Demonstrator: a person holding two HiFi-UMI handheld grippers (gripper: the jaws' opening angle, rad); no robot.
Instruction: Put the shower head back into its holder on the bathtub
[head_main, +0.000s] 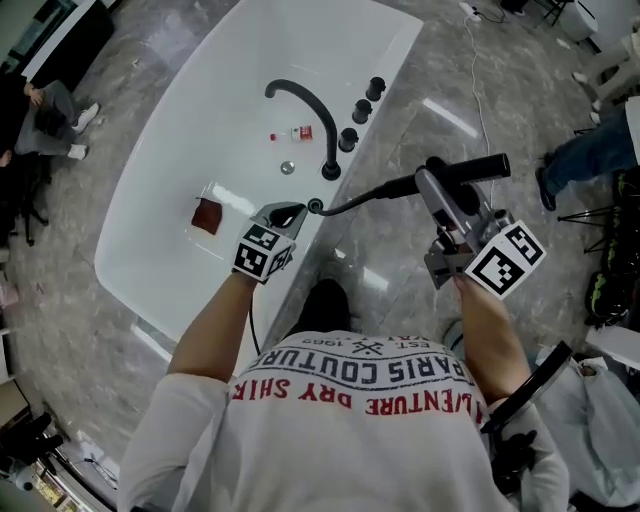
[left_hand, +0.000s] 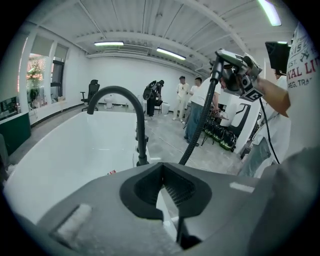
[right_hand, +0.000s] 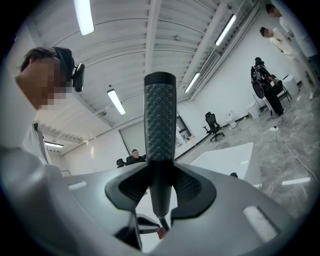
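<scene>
The black shower head (head_main: 470, 167) is held up to the right of the white bathtub (head_main: 180, 150), with my right gripper (head_main: 440, 190) shut on its textured handle (right_hand: 160, 125). Its black hose (head_main: 365, 196) runs down to the holder hole (head_main: 315, 206) on the tub's rim. My left gripper (head_main: 287, 214) hovers right beside that hole, shut with nothing between its jaws (left_hand: 161, 172). In the left gripper view the hose (left_hand: 197, 130) rises to the shower head (left_hand: 227, 70) at the upper right.
A black curved faucet (head_main: 305, 105) and three black knobs (head_main: 362, 108) stand on the rim beyond the holder. Inside the tub lie a dark red cloth (head_main: 207, 215), a small bottle (head_main: 297, 132) and the drain (head_main: 288, 168). People stand on the marble floor (head_main: 400, 260) to the right.
</scene>
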